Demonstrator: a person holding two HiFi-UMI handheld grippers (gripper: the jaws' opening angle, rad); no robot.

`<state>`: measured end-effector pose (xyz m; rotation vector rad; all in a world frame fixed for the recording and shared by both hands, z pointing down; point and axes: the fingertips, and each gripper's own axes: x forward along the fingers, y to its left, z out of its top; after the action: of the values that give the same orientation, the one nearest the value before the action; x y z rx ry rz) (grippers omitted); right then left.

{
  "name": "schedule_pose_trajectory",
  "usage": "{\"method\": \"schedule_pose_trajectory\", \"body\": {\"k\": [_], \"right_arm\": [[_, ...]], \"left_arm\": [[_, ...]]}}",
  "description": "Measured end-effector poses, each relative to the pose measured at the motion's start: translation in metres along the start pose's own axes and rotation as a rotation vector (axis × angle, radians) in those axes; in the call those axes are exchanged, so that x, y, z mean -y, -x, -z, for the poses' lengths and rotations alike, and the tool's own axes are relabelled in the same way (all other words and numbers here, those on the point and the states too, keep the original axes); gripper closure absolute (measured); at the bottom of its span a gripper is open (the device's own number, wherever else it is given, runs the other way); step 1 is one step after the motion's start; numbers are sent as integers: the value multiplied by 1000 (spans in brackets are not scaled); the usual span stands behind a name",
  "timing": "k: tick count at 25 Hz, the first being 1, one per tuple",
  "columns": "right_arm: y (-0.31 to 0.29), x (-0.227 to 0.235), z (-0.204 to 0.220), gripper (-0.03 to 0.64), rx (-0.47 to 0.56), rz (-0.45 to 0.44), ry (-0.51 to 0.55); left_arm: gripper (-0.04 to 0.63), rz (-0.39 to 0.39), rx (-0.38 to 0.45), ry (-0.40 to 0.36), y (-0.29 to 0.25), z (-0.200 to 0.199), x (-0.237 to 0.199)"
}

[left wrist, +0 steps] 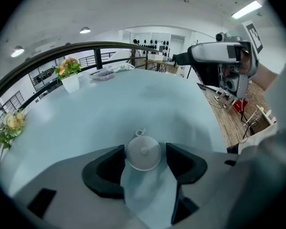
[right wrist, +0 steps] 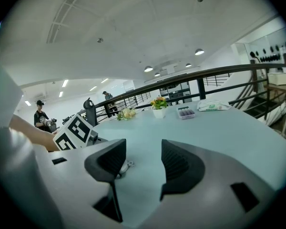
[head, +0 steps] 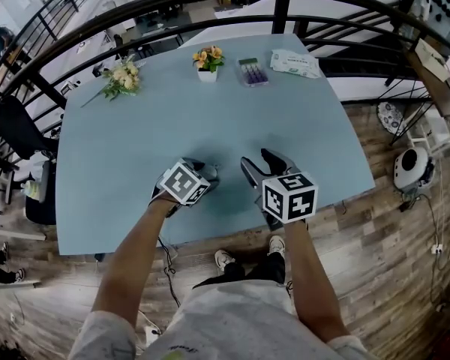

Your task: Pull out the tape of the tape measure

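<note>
Pinches tape measure [left wrist: 143, 152] in left gripper [head: 207, 175] jaws; right gripper [right wrist: 143, 152] jaws spread, empty, at 3 o'clock. Could miss tiny tab [left wrist: 140, 132] or tug it loose.

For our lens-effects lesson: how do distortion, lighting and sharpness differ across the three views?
Head view: fisheye bows the black railing and pale blue table. Left gripper view: round white tape measure between the jaws looks soft; dark corners. Right gripper view: round ceiling lamps glare.

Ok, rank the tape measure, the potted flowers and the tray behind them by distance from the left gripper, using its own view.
1. tape measure, between the jaws.
2. potted flowers, far left of the table.
3. tray, beyond the pot, at the far edge.
</note>
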<state>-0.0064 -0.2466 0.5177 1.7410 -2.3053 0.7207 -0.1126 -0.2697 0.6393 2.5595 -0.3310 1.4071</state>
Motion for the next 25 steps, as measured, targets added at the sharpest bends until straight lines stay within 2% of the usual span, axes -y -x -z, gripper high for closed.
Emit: {"method": "schedule_pose_trajectory", "body": {"k": [6, 17, 25], "right_arm": [[-1, 1, 1, 400, -12, -2, 0], [-4, 0, -1, 400, -23, -23, -6], [-12, -6, -7, 400, -32, -82, -33]], "left_arm": [[380, -16, 15, 4, 1, -1, -3], [383, -24, 7, 25, 8, 2, -4], [383, -34, 50, 27, 36, -18, -4]]}}
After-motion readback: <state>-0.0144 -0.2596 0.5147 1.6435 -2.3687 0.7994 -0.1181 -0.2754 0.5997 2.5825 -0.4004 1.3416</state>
